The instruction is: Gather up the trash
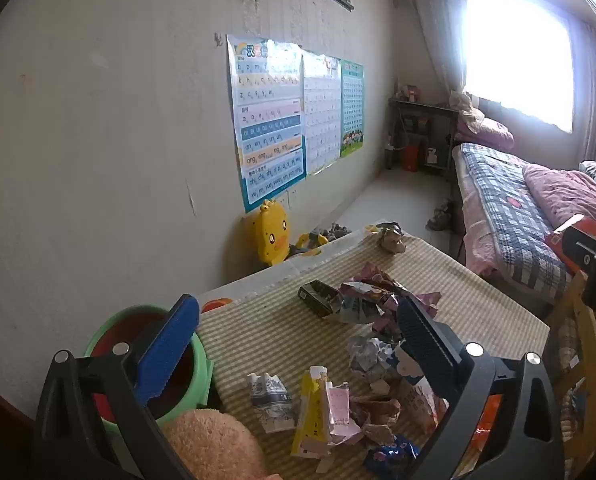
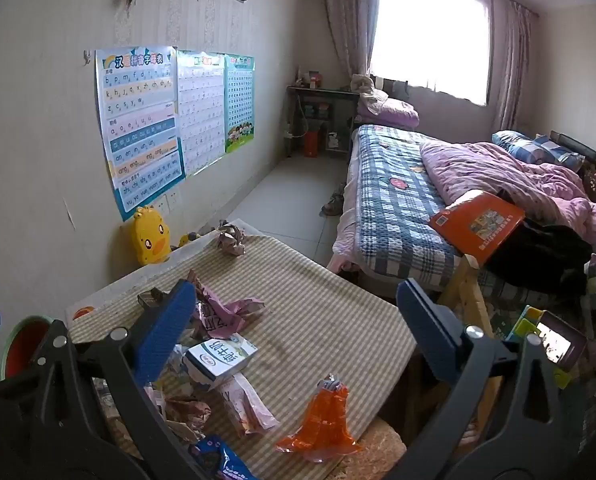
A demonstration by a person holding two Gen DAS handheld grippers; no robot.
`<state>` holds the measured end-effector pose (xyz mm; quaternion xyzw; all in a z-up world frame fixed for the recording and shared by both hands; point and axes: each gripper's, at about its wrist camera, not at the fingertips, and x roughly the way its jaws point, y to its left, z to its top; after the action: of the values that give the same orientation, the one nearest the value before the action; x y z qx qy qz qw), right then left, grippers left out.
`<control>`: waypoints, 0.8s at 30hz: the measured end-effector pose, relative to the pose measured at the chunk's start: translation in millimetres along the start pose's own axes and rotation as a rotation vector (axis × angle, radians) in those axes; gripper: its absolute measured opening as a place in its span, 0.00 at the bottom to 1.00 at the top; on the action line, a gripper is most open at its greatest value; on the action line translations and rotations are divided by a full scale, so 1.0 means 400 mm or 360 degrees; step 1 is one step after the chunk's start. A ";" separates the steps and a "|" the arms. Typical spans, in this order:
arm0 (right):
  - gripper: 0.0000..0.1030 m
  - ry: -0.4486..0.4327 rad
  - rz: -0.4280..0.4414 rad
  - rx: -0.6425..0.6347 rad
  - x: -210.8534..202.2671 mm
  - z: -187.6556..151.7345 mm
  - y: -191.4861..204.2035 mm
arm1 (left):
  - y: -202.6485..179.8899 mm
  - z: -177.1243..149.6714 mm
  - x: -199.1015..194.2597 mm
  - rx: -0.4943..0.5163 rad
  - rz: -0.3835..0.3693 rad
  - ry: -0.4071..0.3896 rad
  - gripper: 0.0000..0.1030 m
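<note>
A pile of crumpled wrappers and cartons [image 1: 362, 340] lies on a striped table mat [image 1: 282, 332]. A green bin with a red inside [image 1: 154, 360] stands at the table's left edge, behind my left finger. My left gripper [image 1: 298, 320] is open and empty above the pile. My right gripper [image 2: 298, 300] is open and empty above the mat. Below it lie a white milk carton [image 2: 220, 358], an orange plastic wrapper [image 2: 322, 424], a pink wrapper [image 2: 226, 314] and a blue packet [image 2: 218, 456]. One crumpled ball [image 2: 231, 242] lies at the mat's far edge.
A bed [image 2: 398, 200] with a pink quilt and an orange book [image 2: 478, 226] stands to the right. A wooden chair [image 2: 466, 292] stands between table and bed. A yellow duck toy [image 2: 148, 236] leans on the wall. A peach plush thing [image 1: 214, 444] lies near the bin.
</note>
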<state>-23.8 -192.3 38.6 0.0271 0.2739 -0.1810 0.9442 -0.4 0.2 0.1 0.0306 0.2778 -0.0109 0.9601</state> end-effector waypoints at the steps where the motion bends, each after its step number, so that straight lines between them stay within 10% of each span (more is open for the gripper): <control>1: 0.97 0.0000 0.0001 0.0000 0.000 0.000 0.000 | -0.001 0.000 0.000 -0.0002 -0.0002 0.0004 0.92; 24: 0.97 0.0005 0.0001 0.0001 0.001 0.002 -0.003 | 0.009 0.004 -0.001 -0.0018 -0.0019 0.0020 0.92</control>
<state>-23.6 -193.8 39.0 0.0277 0.2752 -0.1808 0.9438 0.2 3.7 1.8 0.0237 0.2842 -0.0148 0.9584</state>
